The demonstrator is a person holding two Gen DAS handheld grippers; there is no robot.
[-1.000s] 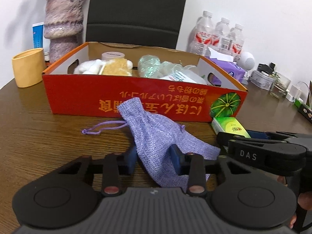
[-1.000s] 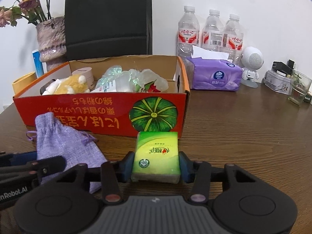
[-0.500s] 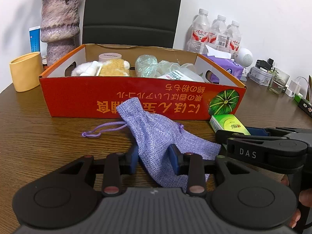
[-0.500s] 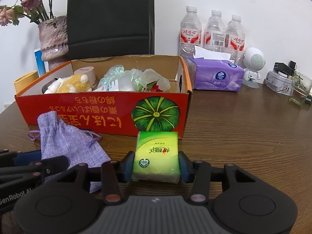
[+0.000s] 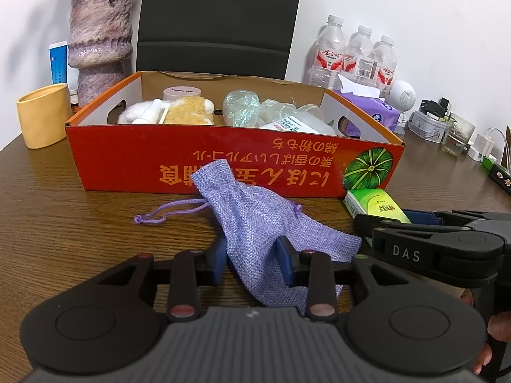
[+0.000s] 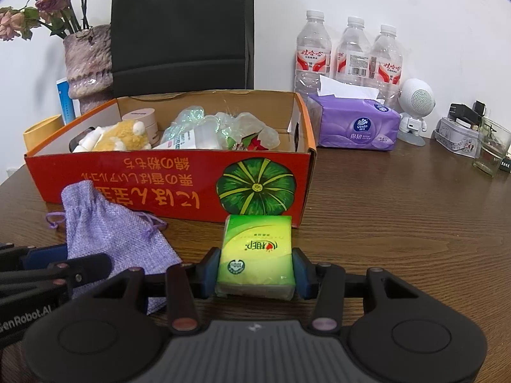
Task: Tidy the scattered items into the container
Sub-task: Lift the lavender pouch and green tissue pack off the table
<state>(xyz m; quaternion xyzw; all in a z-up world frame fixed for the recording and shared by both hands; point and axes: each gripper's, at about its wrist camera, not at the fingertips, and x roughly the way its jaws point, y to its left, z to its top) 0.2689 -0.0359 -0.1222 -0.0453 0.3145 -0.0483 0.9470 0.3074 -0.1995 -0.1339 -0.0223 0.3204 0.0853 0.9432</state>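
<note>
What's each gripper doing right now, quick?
Left gripper: closed on the purple drawstring pouch.
Right gripper: closed on the green tissue packet.

Each black hand-held gripper [image 5: 252, 263] has blue pads [image 5: 219, 263], copper rivets and ribbed housing.

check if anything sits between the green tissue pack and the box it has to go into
Only the box's own near wall: the green tissue pack, held by the right gripper, sits low in front of it and likely must be lifted over the rim.
</note>
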